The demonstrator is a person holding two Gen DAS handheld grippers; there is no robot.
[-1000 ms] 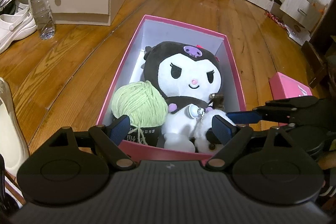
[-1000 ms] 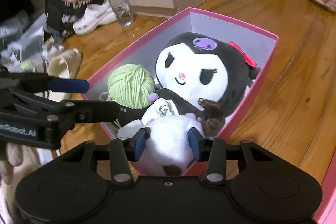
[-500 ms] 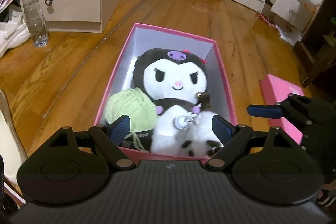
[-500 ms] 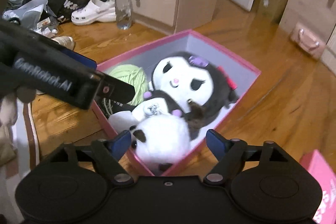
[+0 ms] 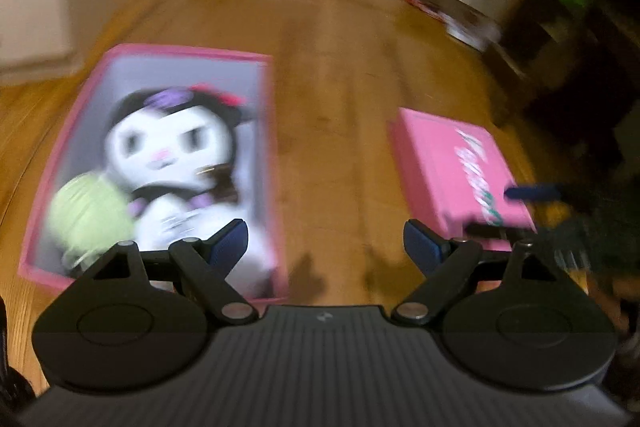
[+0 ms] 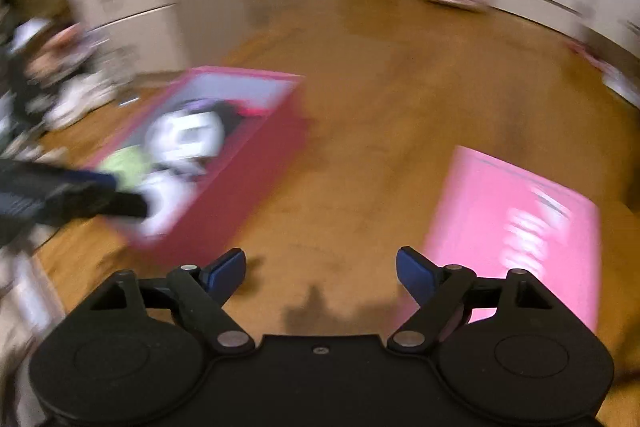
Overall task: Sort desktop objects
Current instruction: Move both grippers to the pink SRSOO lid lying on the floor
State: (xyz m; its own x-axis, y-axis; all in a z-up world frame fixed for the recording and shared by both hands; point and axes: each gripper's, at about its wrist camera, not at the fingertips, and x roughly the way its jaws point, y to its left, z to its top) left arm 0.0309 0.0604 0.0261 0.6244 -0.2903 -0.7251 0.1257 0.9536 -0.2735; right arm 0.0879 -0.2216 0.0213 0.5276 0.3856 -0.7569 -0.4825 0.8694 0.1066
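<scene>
Now both grippers, left gripper (image 5: 325, 239) and right gripper (image 6: 319, 269), had jaws spread, empty; right's just opened. Toys lay in pink box (image 5: 272, 131); lid (image 6: 516, 227) on floor beside. Best grip lid by opposite edges, lower squarely.

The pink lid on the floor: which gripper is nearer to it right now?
Right. The right gripper hangs open over bare floor with the pink lid just beside its right finger. The left gripper, also open, sits between the box and the lid.
</scene>
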